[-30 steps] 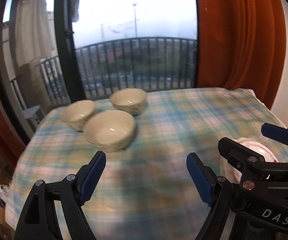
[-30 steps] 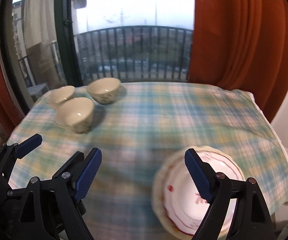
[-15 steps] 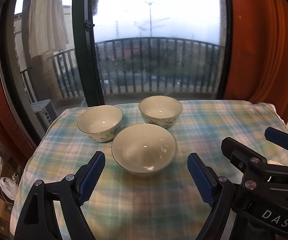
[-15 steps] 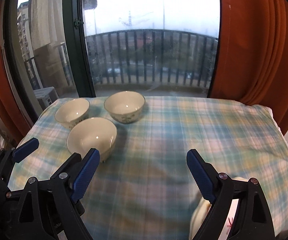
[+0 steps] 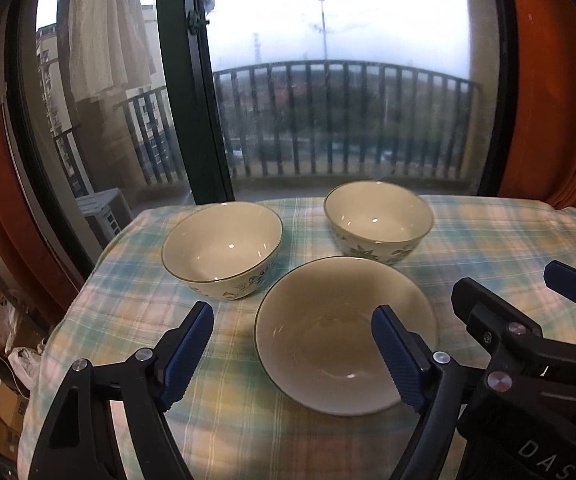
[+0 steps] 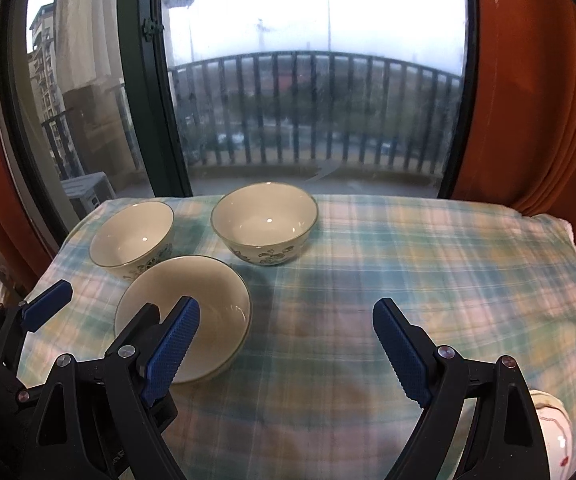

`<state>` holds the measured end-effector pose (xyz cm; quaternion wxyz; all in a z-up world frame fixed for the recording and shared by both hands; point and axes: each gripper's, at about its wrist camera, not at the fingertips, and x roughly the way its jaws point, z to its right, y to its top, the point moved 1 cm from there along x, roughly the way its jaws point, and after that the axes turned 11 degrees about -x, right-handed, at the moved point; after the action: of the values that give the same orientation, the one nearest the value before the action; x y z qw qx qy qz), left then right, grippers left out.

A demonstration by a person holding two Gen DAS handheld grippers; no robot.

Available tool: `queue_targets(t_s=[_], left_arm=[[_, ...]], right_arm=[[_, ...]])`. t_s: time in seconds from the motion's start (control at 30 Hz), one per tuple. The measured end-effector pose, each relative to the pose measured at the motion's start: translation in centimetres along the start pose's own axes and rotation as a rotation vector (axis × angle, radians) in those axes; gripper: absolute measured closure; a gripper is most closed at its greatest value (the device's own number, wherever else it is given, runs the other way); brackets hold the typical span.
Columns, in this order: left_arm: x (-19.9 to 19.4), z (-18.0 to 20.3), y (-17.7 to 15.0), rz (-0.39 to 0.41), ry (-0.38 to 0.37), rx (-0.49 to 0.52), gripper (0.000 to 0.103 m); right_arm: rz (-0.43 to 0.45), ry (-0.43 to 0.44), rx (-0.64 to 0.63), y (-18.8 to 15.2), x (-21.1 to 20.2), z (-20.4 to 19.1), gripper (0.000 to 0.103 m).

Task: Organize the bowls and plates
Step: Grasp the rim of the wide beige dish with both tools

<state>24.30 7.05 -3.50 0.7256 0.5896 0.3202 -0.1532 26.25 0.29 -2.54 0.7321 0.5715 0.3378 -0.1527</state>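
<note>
Bowls sit in a cluster of three at the table's far left; the nearest bowl [image 5: 343, 336] lies under the left gripper [image 5: 291, 354], whose parted jaws have just been narrowing, with only its near left rim between them, untouched. The right gripper [image 6: 284, 344] hangs apart and empty over bare checked tablecloth [image 6: 427, 248], likely waiting. A plate [image 6: 553, 432] peeks in near right. Beyond: balcony window [image 6: 311, 80], orange curtains [image 6: 535, 100].

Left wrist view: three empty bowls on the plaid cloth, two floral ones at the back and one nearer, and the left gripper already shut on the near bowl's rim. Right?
Not quite. The left gripper is open; its right pad only overlaps the near bowl in the left wrist view, and nothing is gripped. The rest holds: three empty bowls on the plaid cloth, two floral ones behind.
</note>
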Motion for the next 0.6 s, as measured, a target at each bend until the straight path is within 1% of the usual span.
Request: queue_targets(t_s=[0.07, 0.13, 0.17, 0.23, 0.27, 0.3, 0.33, 0.37, 0.47, 0.53, 0.57, 0.6], left_arm=[[0.9, 0.0, 0.2, -0.012, 0.006, 0.003, 0.022], [2.0, -0.1, 0.2, -0.018, 0.02, 0.006, 0.023], [2.4, -0.2, 0.1, -0.023, 0.026, 0.005, 0.025], [3.3, -0.5, 0.0, -0.044, 0.035, 0.003, 0.034], [3.7, -0.6, 0.0, -0.059, 0.035, 0.0, 0.042], [4.2, -0.8, -0.1, -0.078, 0.03, -0.006, 0.051], [4.7, -1.0, -0.1, -0.096, 0.027, -0.015, 0.055], [5.0, -1.1, -0.1, -0.107, 0.024, -0.022, 0.059], [5.8, -1.1, -0.3, -0.136, 0.015, -0.022, 0.066], [5.9, -0.7, -0.6, -0.141, 0.012, -0.009, 0.068], [5.9, -0.6, -0.7, -0.136, 0.019, -0.002, 0.069], [5.9, -0.5, -0.7, -0.135, 0.023, -0.001, 0.07]], right_arm=[[-0.011, 0.005, 0.003, 0.1, 0.9, -0.1, 0.014], [-0.024, 0.016, 0.004, 0.2, 2.1, -0.4, 0.018], [-0.033, 0.024, 0.004, 0.3, 2.7, -0.5, 0.019], [-0.053, 0.045, 0.003, 0.3, 4.0, -0.8, 0.024], [-0.06, 0.052, 0.001, 0.4, 4.5, -1.0, 0.026], [-0.073, 0.061, -0.001, 0.3, 5.1, -1.2, 0.031], [-0.084, 0.07, -0.002, 0.4, 5.7, -1.4, 0.036], [-0.103, 0.085, -0.002, 0.3, 6.5, -1.7, 0.038], [-0.135, 0.134, 0.017, 0.1, 7.8, -2.1, 0.047], [-0.143, 0.139, 0.007, 0.0, 8.4, -2.5, 0.063], [-0.146, 0.138, 0.0, 0.0, 8.5, -2.6, 0.067], [-0.15, 0.141, -0.01, 0.0, 8.8, -2.8, 0.074]])
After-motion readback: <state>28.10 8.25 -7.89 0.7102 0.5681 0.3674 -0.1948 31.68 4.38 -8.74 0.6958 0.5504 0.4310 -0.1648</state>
